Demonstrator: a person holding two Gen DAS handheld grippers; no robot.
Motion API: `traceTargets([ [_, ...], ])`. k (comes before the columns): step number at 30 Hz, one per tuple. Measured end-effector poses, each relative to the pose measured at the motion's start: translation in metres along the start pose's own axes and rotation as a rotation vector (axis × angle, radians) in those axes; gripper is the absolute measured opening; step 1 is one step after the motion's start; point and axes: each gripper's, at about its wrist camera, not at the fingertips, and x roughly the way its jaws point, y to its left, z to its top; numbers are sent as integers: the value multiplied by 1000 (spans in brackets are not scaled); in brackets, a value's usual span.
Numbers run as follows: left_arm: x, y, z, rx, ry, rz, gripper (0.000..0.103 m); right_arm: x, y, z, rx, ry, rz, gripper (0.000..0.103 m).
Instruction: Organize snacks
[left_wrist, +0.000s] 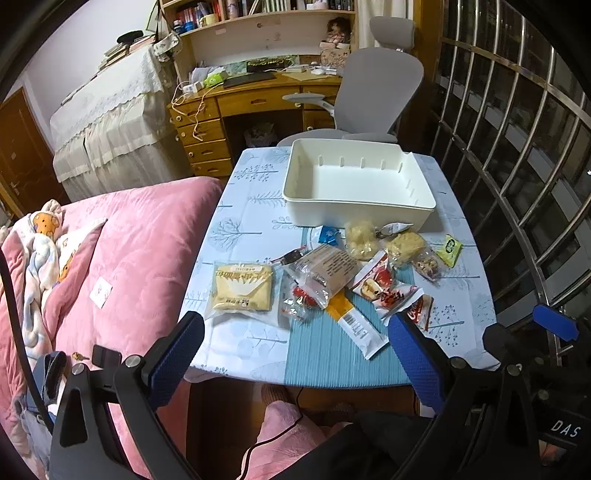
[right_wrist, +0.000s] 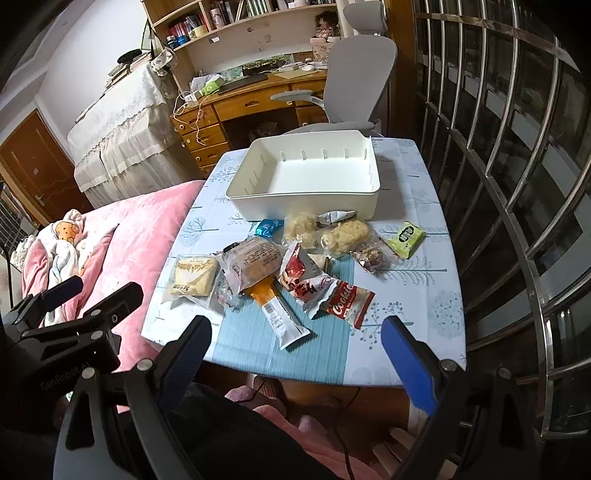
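Several snack packets lie heaped on a small table (left_wrist: 251, 221) in front of an empty white bin (left_wrist: 354, 181), which also shows in the right wrist view (right_wrist: 306, 177). Among them are a yellow cake packet (left_wrist: 242, 288) (right_wrist: 192, 280), a brown bread packet (left_wrist: 327, 271) (right_wrist: 255, 264), a red Cookies packet (right_wrist: 347, 302) and a green packet (left_wrist: 448, 251) (right_wrist: 406, 238). My left gripper (left_wrist: 295, 347) is open and empty, held above the table's near edge. My right gripper (right_wrist: 295, 350) is open and empty, also near that edge.
A bed with a pink quilt (left_wrist: 122, 258) runs along the table's left side. A grey office chair (left_wrist: 373, 96) and a wooden desk (left_wrist: 240, 107) stand behind the table. A metal window grille (left_wrist: 517, 166) borders the right side. My knees in pink trousers (left_wrist: 280, 421) are below.
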Motion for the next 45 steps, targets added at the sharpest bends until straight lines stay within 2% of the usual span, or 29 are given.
traceTargets([
  [10, 16, 16, 3, -27, 69, 43, 99, 9, 8, 0, -25, 23, 9, 94],
  [16, 33, 37, 2, -40, 106, -3, 99, 24, 16, 0, -57, 32, -29, 94],
  [26, 99, 83, 7, -57, 246, -13, 99, 59, 36, 0, -122, 62, -69, 94],
  [33, 161, 118, 17, -46, 368, -74, 99, 94, 47, 0, -100, 98, -77, 93],
  [37, 193, 130, 27, 26, 429, -128, 99, 114, 54, -1, -94, 118, -93, 93],
  [45, 251, 123, 45, 321, 523, -181, 99, 157, 61, -8, -9, 191, -145, 92],
])
